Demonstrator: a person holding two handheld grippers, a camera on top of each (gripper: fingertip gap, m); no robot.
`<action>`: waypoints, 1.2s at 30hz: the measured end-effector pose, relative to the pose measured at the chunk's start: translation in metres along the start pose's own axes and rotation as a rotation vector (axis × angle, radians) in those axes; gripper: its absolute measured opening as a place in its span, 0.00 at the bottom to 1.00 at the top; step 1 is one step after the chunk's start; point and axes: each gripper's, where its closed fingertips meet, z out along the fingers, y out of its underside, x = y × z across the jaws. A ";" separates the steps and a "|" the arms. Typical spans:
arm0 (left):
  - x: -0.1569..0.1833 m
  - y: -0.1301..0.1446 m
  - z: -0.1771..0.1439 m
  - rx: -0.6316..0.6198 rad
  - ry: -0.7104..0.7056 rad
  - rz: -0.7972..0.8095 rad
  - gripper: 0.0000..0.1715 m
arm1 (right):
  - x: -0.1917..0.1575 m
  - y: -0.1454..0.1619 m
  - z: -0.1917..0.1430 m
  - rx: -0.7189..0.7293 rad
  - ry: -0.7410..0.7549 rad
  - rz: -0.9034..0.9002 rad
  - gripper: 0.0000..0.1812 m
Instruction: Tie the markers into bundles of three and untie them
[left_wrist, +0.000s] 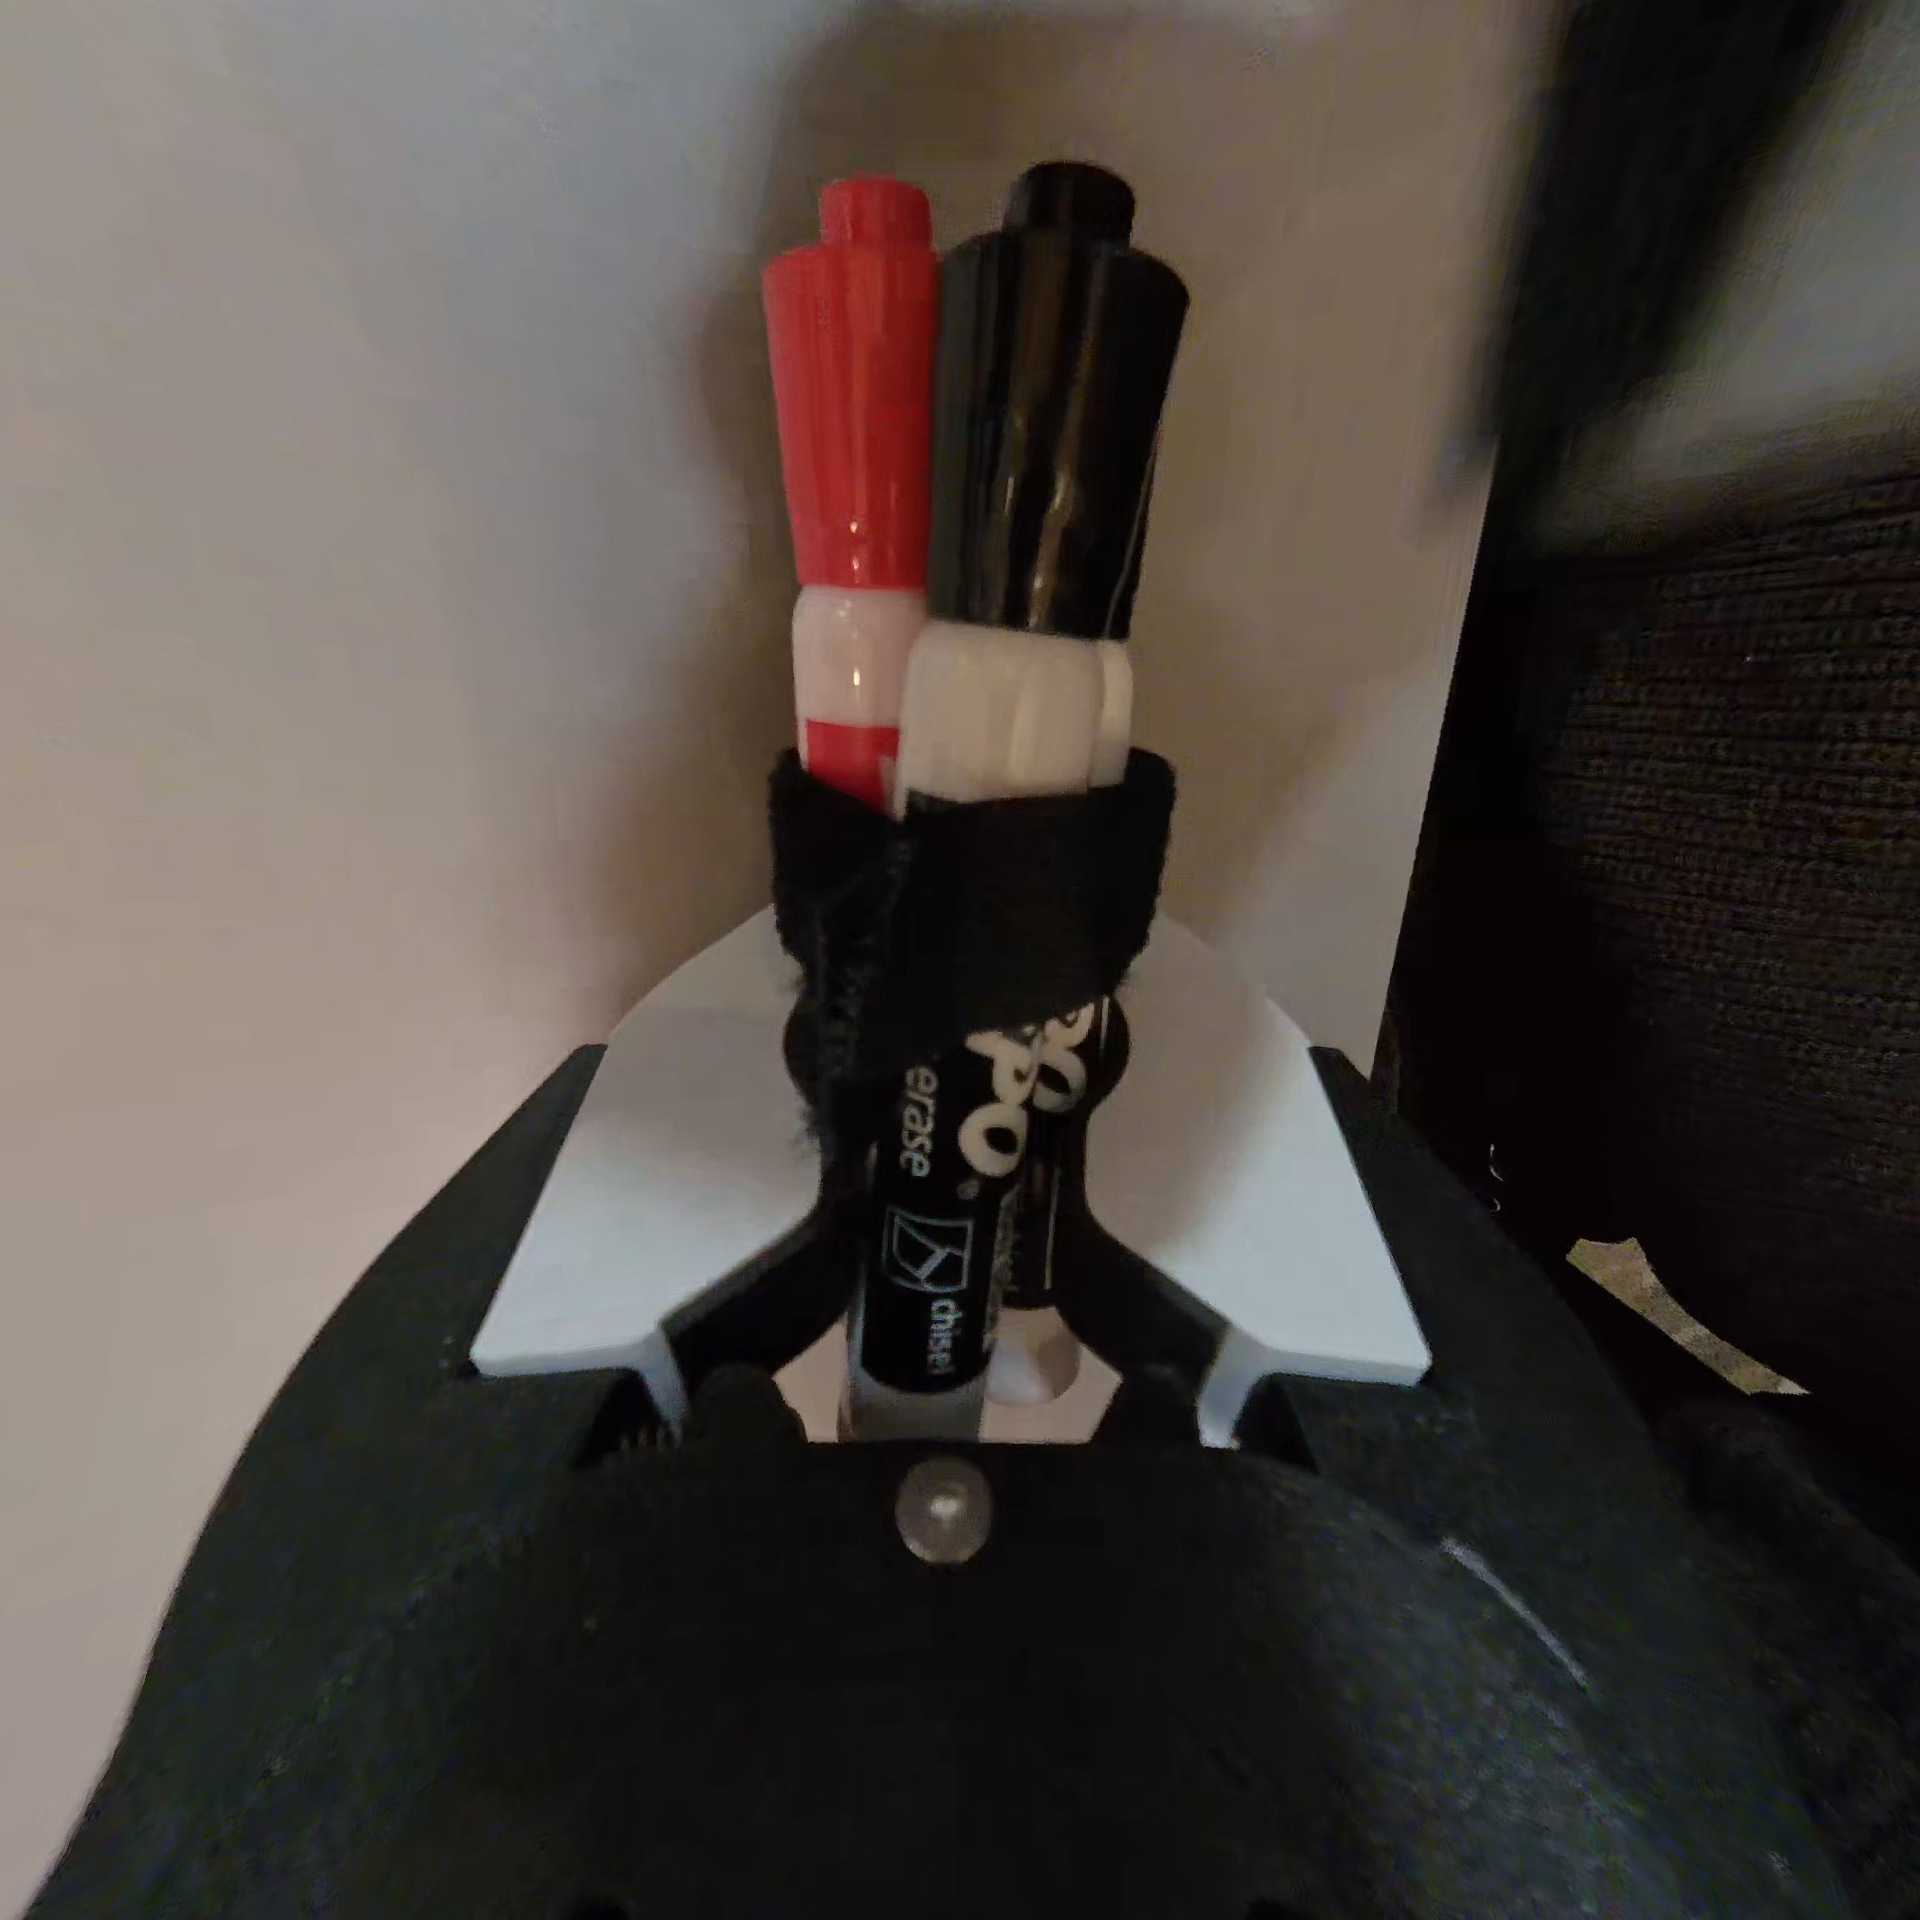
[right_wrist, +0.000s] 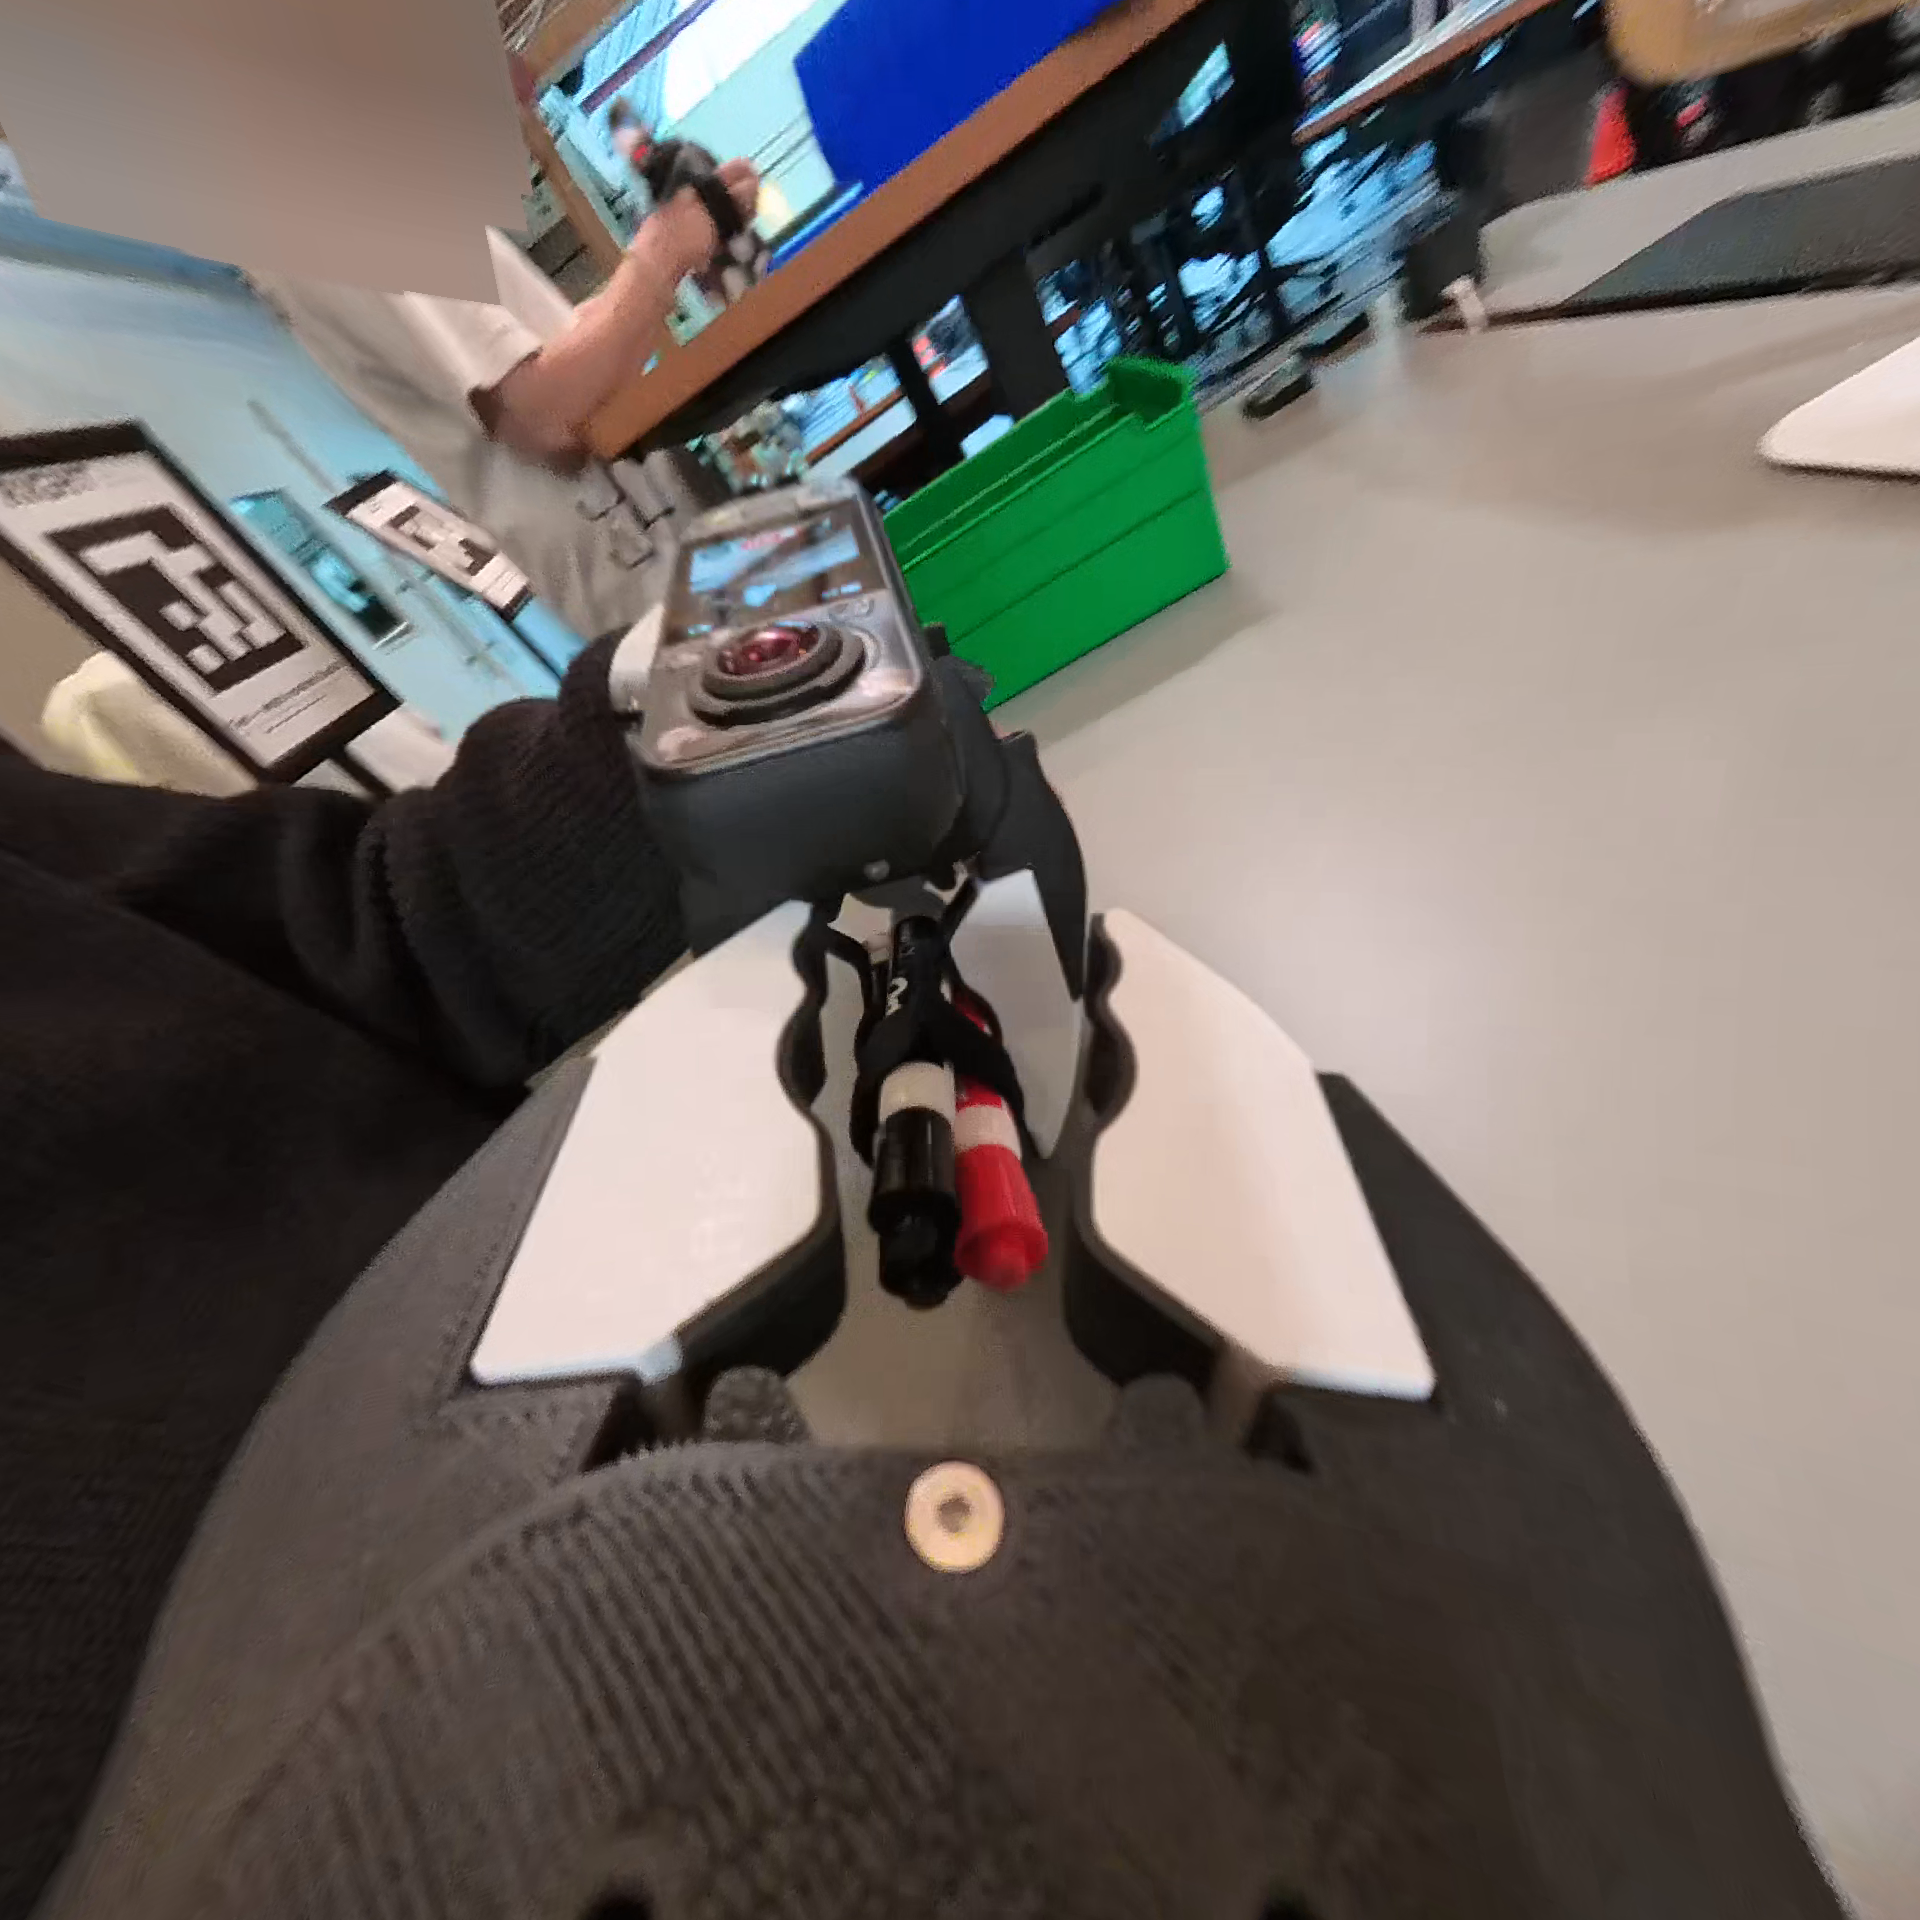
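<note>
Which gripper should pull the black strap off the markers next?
Probably the right gripper: it is open around the caps. The left gripper is shut on the strapped bundle of red and black markers, holding it.

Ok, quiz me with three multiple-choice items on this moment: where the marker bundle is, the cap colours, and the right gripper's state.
1. Where is the marker bundle?
A. Lying in the green bin
B. Clamped in the left gripper
C. Flat on the table

2. What caps show in the bundle?
A. One red, two black
B. Three red
C. Two blue, one black

3. How does the right gripper stand?
A. Shut on the strap
B. Shut on the red cap
C. Open, fingers either side of the caps

Key:
1 B, the left wrist view shows its jaws closed on the barrels below the black strap.
2 A, the same view shows one red cap beside two black.
3 C, a gap remains on each side.
</note>
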 end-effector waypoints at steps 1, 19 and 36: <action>0.001 0.000 0.000 0.003 0.003 -0.007 0.27 | -0.001 -0.003 -0.008 0.035 0.031 0.003 0.27; -0.017 0.006 -0.028 0.027 -0.049 -0.016 0.27 | -0.001 -0.009 -0.085 0.365 0.062 0.278 0.23; -0.022 0.020 -0.032 -0.016 -0.078 -0.051 0.27 | -0.009 0.028 -0.049 0.095 0.122 0.162 0.22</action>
